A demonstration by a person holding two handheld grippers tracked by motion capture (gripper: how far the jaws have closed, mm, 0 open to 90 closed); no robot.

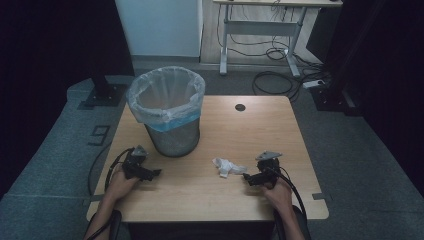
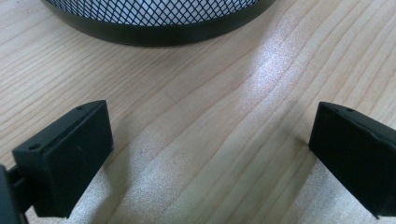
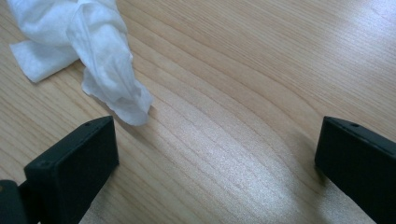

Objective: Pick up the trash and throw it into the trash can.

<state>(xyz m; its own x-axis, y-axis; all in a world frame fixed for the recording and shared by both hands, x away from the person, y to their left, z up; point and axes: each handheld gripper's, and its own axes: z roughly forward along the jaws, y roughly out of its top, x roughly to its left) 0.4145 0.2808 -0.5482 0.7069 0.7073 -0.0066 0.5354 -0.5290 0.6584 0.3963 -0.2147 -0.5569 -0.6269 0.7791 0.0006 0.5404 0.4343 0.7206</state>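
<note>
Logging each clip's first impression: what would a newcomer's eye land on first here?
Probably the mesh wastebasket with its white plastic liner, standing upright at the table's far left. Next, the crumpled white tissue lying on the wood near the front, just ahead of the right gripper, whose jaws stand wide open with nothing between them. The left gripper, also open, rests near the basket's base.

On the table (image 1: pixel 210 192) I work from afar: the bin (image 1: pixel 169 112) stands toward the far left. My left gripper (image 1: pixel 150 173) rests just before it; the crumpled tissue (image 1: pixel 227 166) lies to its right and nearer me, my right gripper (image 1: pixel 248 178) just beyond the tissue.
</note>
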